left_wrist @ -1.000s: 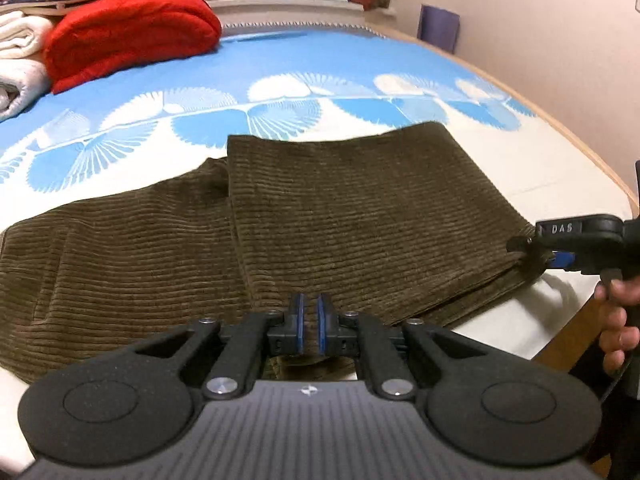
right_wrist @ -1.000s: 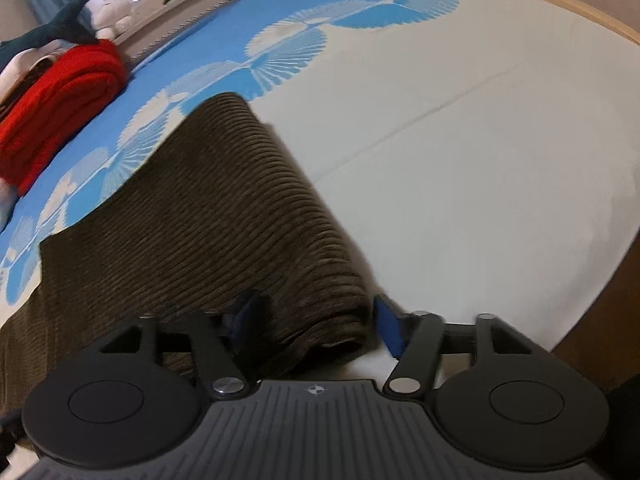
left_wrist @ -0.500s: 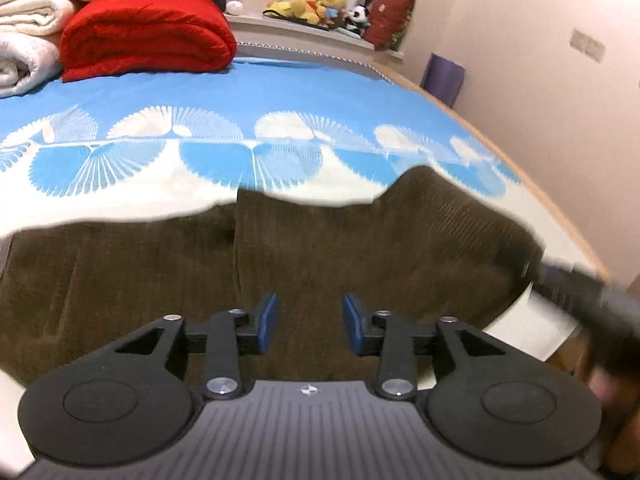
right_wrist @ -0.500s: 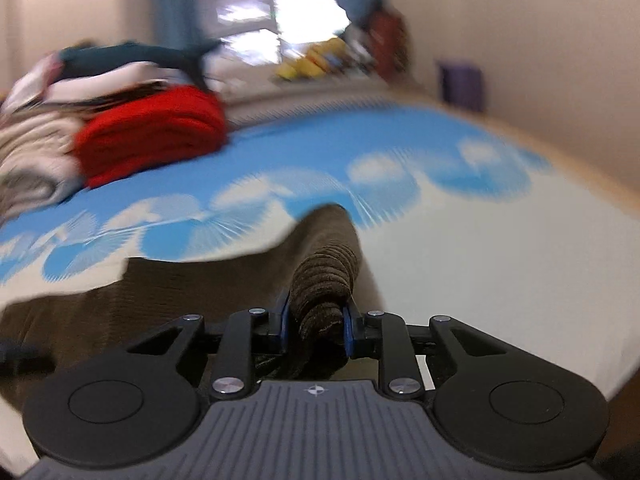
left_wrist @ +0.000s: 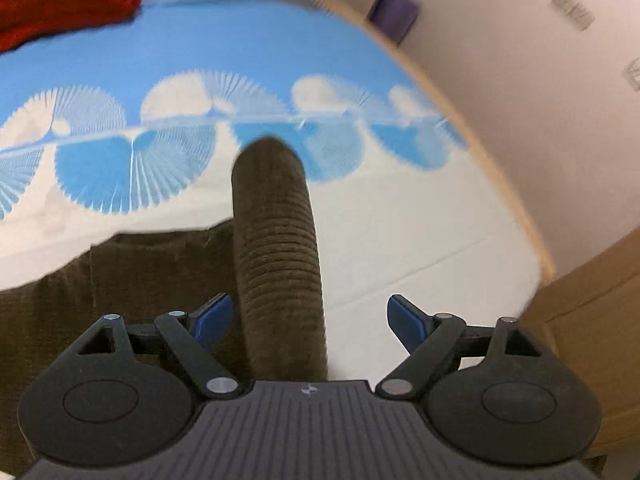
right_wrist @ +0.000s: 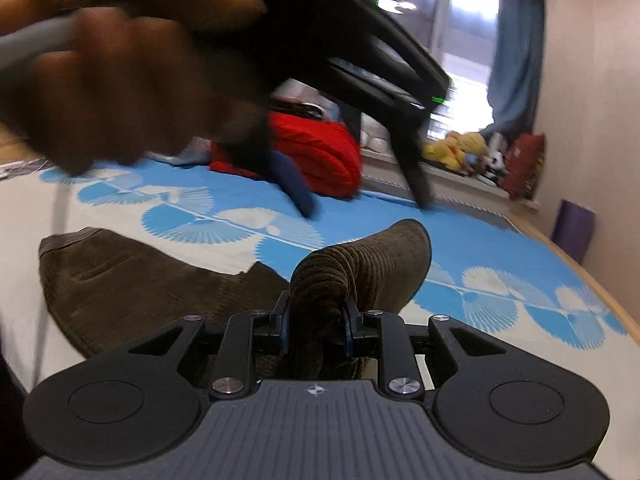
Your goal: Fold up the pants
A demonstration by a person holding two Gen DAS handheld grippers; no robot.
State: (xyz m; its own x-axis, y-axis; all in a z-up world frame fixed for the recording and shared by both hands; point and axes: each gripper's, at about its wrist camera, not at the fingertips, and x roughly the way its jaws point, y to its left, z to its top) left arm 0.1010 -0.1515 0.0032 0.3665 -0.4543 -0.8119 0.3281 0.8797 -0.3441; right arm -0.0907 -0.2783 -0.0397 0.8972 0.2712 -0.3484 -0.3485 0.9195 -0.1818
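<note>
**Fold in progress: right grip carrying, left released**

The brown corduroy pants (right_wrist: 132, 280) lie on the bed (left_wrist: 420, 240), over its blue-and-white fan-print sheet, with one folded end raised off the surface. The right gripper (right_wrist: 316, 316) has its blue pads pressed on a bunched roll of that raised end – a firm hold, jaws narrow. The left gripper (left_wrist: 308, 316) has just been opening and now stands wide; the lifted ridge of corduroy runs up between its jaws, but neither pad touches it. In the right wrist view, the person's left hand (right_wrist: 120, 80) and its tool hang blurred above the cloth.

Judgement: the step in hand is carrying the lifted end across to double the garment. To do it well, the right grip should travel low and level toward the waistband end, so the layers do not slide. The left gripper should retake the matching corner – otherwise one side may sag and land skewed. Align edges before releasing; corduroy is thick and tends to spring back.
</note>
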